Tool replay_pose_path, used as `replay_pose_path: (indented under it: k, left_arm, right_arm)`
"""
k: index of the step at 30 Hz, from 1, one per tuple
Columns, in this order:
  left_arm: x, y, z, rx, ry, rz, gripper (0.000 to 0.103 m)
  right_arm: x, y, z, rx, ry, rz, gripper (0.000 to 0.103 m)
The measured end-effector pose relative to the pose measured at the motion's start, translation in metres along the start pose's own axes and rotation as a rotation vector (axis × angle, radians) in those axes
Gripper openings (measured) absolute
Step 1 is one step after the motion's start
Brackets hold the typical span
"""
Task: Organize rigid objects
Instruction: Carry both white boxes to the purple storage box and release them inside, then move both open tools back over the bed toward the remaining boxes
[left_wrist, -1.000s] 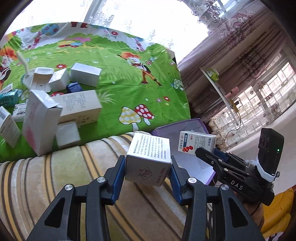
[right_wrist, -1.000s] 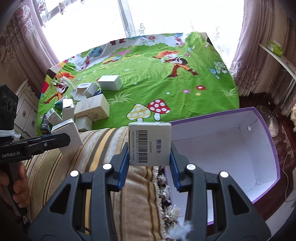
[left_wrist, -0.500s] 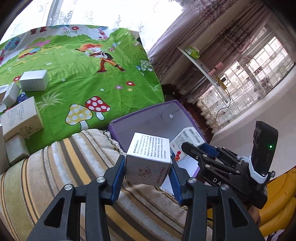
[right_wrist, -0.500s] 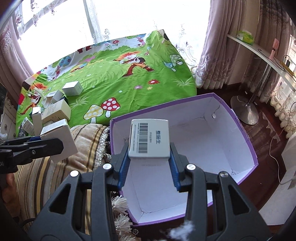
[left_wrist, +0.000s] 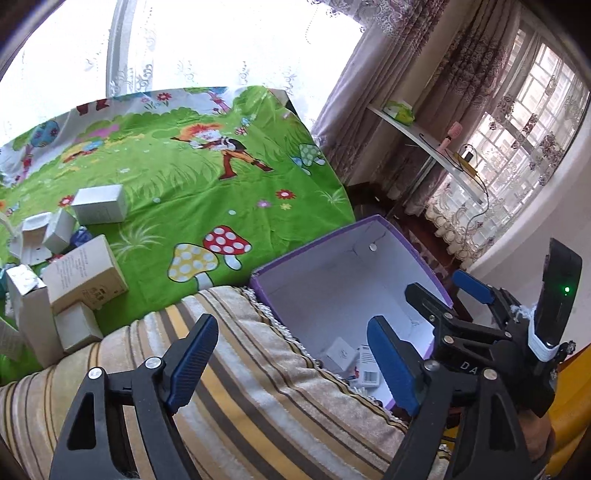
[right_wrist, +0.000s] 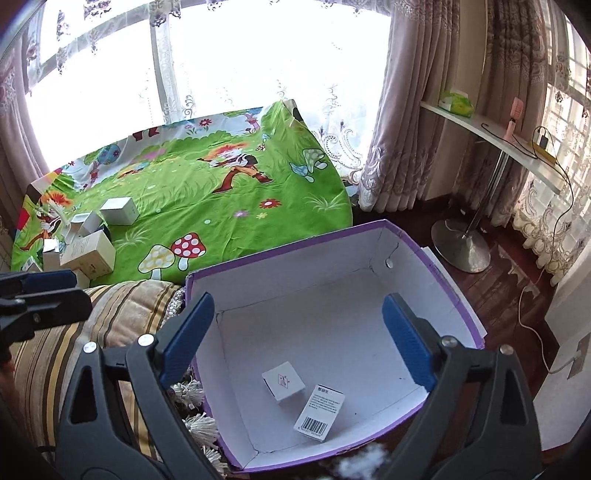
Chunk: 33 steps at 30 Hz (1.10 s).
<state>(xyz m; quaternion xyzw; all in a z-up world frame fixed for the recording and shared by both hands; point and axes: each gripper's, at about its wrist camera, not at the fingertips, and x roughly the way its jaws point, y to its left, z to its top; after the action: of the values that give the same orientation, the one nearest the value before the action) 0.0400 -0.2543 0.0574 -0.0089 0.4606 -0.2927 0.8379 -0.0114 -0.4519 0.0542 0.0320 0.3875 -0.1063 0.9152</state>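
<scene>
Two small boxes lie in the purple bin (right_wrist: 439, 273), below and between the right tongs' (right_wrist: 297, 334) wide-spread jaws: a white cube (right_wrist: 283, 381) touching a flat barcode carton (right_wrist: 320, 412), long axis running near-to-far. Left tongs (left_wrist: 295, 363) gape empty over the striped cushion (left_wrist: 258, 402).

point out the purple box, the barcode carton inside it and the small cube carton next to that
purple box (right_wrist: 436, 254): right wrist view, on its far right rim
barcode carton (right_wrist: 320, 412): right wrist view, middle of its top face
small cube carton (right_wrist: 283, 380): right wrist view, on its top face by the pink mark
</scene>
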Motion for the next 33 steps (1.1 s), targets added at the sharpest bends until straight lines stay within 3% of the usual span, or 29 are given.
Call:
replay_pose_path:
  k: [3, 10, 16, 22, 33]
  left_arm:
    - [-0.011, 0.004, -0.003, 0.011, -0.061, 0.033, 0.084]
    - [-0.024, 0.018, -0.011, 0.018, -0.07, 0.043, 0.084]
    - [-0.043, 0.031, -0.021, 0.03, -0.11, 0.085, 0.084]
    - [-0.054, 0.067, -0.03, -0.071, -0.115, 0.092, 0.084]
    - [-0.091, 0.13, -0.051, -0.198, -0.17, 0.176, 0.084]
  right_arm:
    - [0.0, 0.004, 0.003, -0.015, 0.019, -0.004, 0.094]
    - [-0.015, 0.011, 0.008, -0.009, -0.03, 0.038, 0.094]
    - [-0.014, 0.023, 0.01, -0.014, -0.011, 0.081, 0.094]
    - [-0.015, 0.035, 0.012, -0.023, 0.002, 0.154, 0.094]
    - [-0.009, 0.072, 0.016, -0.125, 0.034, 0.173, 0.094]
